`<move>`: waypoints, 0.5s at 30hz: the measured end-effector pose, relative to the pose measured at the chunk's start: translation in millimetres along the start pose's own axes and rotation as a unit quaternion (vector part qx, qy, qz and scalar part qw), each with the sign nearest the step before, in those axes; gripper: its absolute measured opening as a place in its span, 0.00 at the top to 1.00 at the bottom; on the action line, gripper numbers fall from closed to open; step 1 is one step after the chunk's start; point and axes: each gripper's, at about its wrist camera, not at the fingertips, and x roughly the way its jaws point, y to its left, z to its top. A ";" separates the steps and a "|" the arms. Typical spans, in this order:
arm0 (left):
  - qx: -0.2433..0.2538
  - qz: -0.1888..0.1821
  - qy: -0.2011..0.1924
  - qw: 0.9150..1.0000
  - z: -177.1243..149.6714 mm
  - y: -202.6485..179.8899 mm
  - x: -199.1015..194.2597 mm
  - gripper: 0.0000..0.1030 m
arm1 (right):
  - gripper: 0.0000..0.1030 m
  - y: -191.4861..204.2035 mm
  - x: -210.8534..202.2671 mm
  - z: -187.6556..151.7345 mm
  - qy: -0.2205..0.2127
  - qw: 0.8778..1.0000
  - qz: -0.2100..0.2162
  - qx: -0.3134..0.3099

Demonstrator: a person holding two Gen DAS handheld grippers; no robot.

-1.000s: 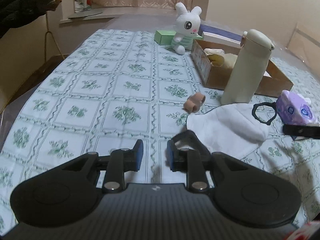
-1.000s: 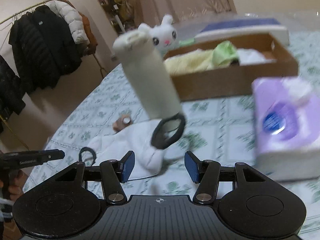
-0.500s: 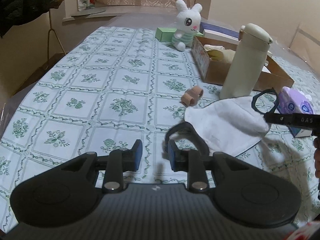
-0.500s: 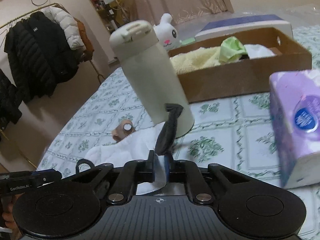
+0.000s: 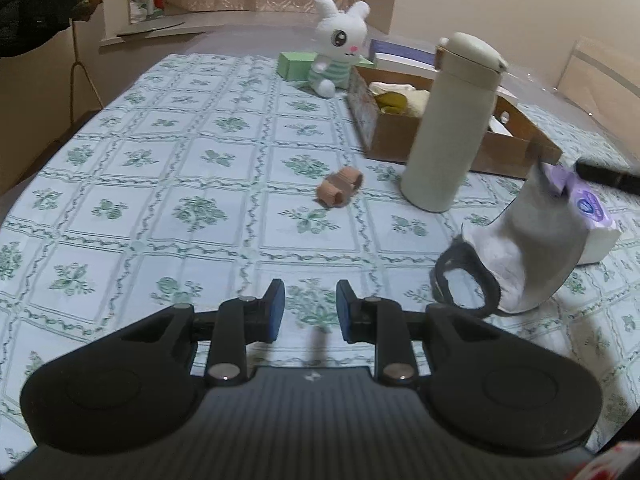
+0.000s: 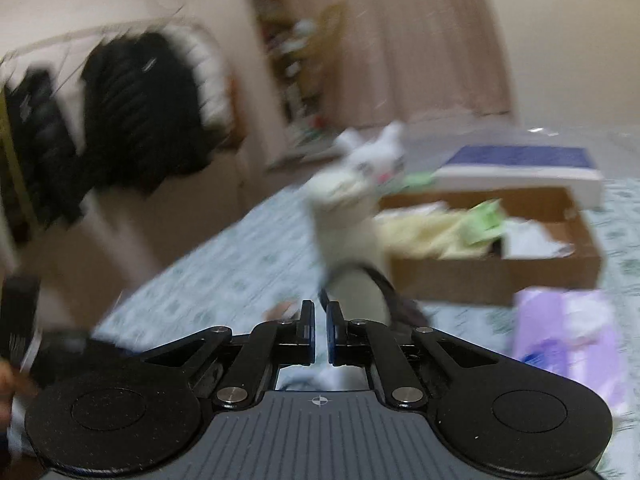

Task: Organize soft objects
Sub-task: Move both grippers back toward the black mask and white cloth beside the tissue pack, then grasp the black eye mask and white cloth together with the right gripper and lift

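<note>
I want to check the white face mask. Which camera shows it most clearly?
The left wrist view: the white face mask hangs lifted, sharp, black ear loop visible. The right wrist view is blurred and shows only a white scrap behind the right gripper.

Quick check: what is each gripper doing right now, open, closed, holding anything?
Left gripper: open, nothing between its fingers.
Right gripper: shut on the white cloth, one end lifted off the table.

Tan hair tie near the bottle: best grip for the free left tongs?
Pinch the hair tie across its bunched middle, coming from above and the near side. It lies flat as two small loops, clear of the bottle, and the left tongs stand open, holding nothing.
</note>
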 end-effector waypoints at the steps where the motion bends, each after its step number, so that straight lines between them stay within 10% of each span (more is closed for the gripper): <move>1: 0.001 -0.003 0.001 1.000 -0.4 -2.2 0.4 0.77 | 0.94 6.3 9.8 -8.4 0.020 1.000 0.002 -0.008; 10: 0.004 -0.015 0.008 1.000 -2.6 -8.3 3.4 0.77 | 0.92 -0.2 46.9 -58.2 0.123 0.991 -0.024 0.039; 15: 0.004 -0.024 0.011 1.000 -4.5 -12.9 8.4 0.77 | 0.50 -9.6 2.9 -48.7 0.087 0.995 -0.026 0.042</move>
